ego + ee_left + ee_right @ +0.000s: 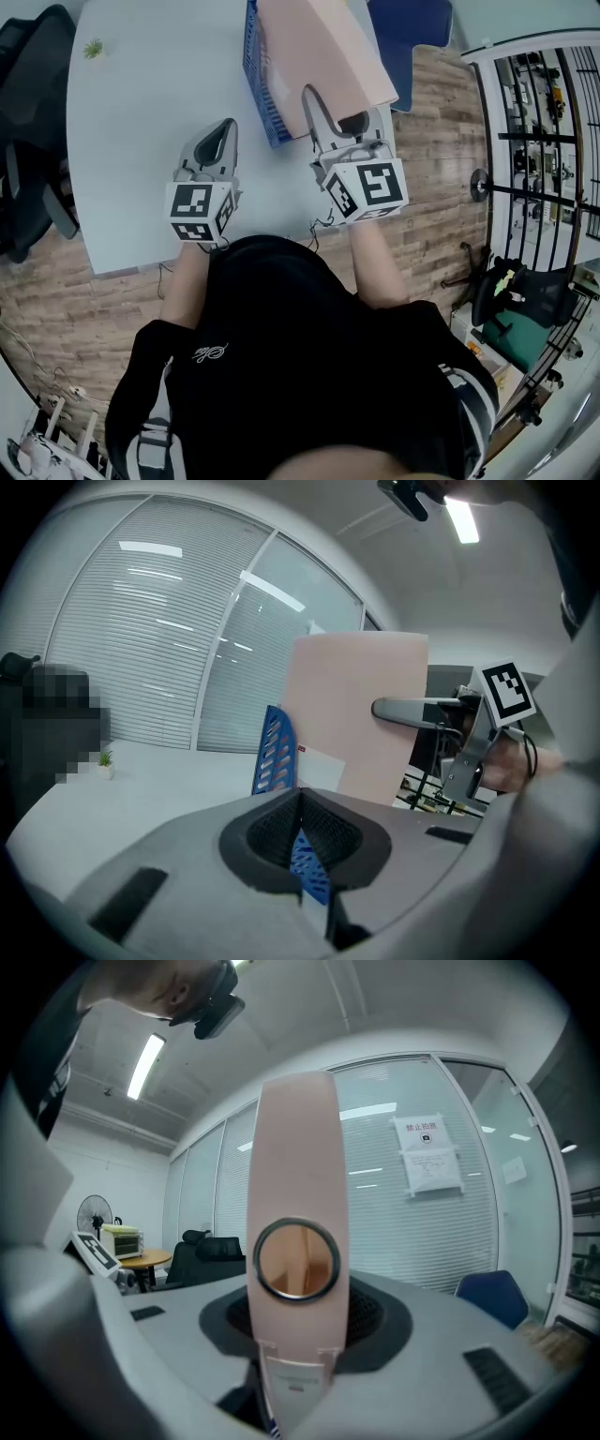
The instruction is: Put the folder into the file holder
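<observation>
A pale pink folder (319, 47) stands upright above the right part of the white table (150, 112), beside a blue perforated file holder (258, 75). My right gripper (333, 112) is shut on the folder's spine (295, 1241), which has a metal ring hole and fills the right gripper view. In the left gripper view the folder (361, 714) stands just right of the file holder (277, 752), apart from the left gripper. My left gripper (223, 131) hovers over the table left of the holder, its jaws closed together with nothing between them (300, 803).
A small potted plant (92, 47) sits at the table's far left corner. A black chair (28, 141) stands left of the table and a blue chair (412, 37) beyond its right end. A green chair (525, 319) and metal shelving (553, 122) stand at the right.
</observation>
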`<state>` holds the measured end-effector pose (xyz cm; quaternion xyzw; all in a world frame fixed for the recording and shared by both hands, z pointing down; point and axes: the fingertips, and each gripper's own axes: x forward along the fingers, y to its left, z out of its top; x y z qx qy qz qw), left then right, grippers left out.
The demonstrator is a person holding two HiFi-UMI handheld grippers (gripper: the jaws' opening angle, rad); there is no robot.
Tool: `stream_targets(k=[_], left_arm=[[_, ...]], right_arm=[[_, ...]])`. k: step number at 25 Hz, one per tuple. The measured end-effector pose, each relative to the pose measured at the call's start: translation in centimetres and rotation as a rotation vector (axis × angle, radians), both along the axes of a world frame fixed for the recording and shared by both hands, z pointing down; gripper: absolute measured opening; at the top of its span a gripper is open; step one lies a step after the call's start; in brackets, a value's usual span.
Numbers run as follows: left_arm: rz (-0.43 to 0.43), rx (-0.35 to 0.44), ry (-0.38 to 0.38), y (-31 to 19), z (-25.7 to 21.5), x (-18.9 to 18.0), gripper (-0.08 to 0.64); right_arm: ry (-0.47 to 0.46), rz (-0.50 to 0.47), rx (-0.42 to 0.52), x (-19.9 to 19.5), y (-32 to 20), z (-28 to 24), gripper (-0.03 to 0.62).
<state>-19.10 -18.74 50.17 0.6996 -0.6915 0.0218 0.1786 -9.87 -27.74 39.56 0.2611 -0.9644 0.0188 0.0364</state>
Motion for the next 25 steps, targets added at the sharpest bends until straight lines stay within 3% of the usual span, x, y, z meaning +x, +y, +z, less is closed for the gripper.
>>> stream_targets(k=[9, 25], left_arm=[[-0.002, -0.006, -0.004, -0.2, 0.2, -0.1, -0.002], [-0.009, -0.014, 0.0, -0.3, 0.6, -0.5, -0.002]], right_arm=[[-0.056, 0.037, -0.03, 0.2, -0.6, 0.8, 0.154], [-0.059, 0.079, -0.032, -0.7, -0.4, 2.6, 0.152]])
